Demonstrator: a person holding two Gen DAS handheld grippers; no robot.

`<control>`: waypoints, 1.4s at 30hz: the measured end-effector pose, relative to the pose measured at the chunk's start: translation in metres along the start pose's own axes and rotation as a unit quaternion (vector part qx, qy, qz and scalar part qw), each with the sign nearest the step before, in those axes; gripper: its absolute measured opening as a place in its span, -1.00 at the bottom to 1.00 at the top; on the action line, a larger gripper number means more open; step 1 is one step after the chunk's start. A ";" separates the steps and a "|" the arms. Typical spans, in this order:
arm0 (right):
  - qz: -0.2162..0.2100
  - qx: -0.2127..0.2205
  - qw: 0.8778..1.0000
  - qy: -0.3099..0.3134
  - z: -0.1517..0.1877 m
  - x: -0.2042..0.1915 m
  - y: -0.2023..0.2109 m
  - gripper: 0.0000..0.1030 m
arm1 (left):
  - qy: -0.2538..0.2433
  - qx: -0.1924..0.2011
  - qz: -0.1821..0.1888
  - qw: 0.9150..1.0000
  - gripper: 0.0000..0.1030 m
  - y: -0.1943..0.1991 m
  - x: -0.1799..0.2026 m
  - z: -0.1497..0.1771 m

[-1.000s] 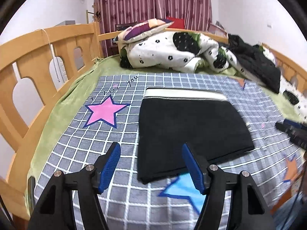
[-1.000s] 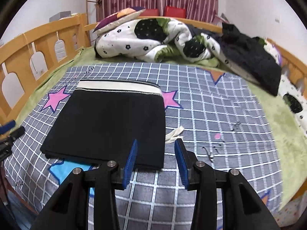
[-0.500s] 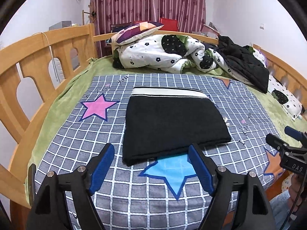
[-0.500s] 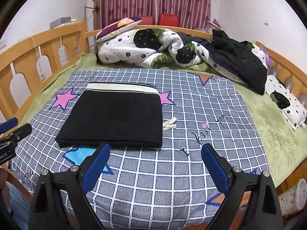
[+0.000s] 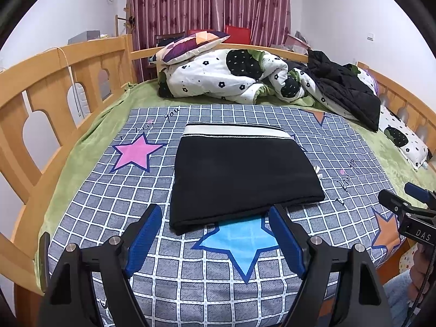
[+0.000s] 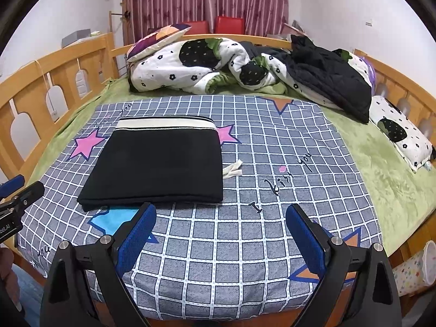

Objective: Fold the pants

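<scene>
The black pants (image 5: pixel 242 174) lie folded into a flat rectangle on the checked grey sheet, white waistband at the far edge; they also show in the right wrist view (image 6: pixel 158 160). A white drawstring end (image 6: pixel 233 169) sticks out at their right side. My left gripper (image 5: pixel 215 234) is open and empty, held back above the bed's near edge. My right gripper (image 6: pixel 220 234) is wide open and empty, to the right of the pants and nearer than them. The right gripper's tip shows in the left wrist view (image 5: pixel 408 207).
A rumpled white flowered quilt (image 5: pixel 226 76) and a pillow (image 5: pixel 190 43) lie at the head of the bed. A black jacket (image 6: pixel 327 76) lies at the far right. Wooden rails (image 5: pixel 41 87) run along both sides. A patterned bin (image 6: pixel 417 267) stands beside the bed at right.
Both grippers have drawn back from the pants toward the near edge of the bed. The right gripper opened from nearly shut to wide open. The pants lie still.
</scene>
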State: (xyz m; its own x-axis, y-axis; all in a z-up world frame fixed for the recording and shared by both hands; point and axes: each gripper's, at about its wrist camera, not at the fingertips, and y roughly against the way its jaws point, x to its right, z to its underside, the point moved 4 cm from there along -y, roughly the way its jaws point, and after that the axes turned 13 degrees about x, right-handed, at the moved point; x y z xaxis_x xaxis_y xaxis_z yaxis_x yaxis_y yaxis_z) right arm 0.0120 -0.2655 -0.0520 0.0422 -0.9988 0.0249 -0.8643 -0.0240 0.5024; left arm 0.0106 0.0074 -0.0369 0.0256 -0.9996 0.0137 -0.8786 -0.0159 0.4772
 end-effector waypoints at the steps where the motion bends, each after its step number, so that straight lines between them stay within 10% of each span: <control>1: 0.000 -0.001 1.000 0.000 0.000 0.000 -0.001 0.84 | -0.001 0.000 -0.001 1.000 0.54 0.000 0.000 0.000; 42: 0.004 -0.001 1.000 0.000 0.000 0.000 -0.002 0.84 | 0.000 0.002 -0.001 1.000 0.55 0.001 -0.002 0.000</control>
State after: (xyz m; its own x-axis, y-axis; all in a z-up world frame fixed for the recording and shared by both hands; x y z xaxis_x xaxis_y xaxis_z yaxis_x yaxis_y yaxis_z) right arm 0.0136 -0.2649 -0.0531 0.0355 -0.9990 0.0277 -0.8640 -0.0168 0.5033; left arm 0.0096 0.0097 -0.0359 0.0273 -0.9996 0.0118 -0.8807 -0.0185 0.4734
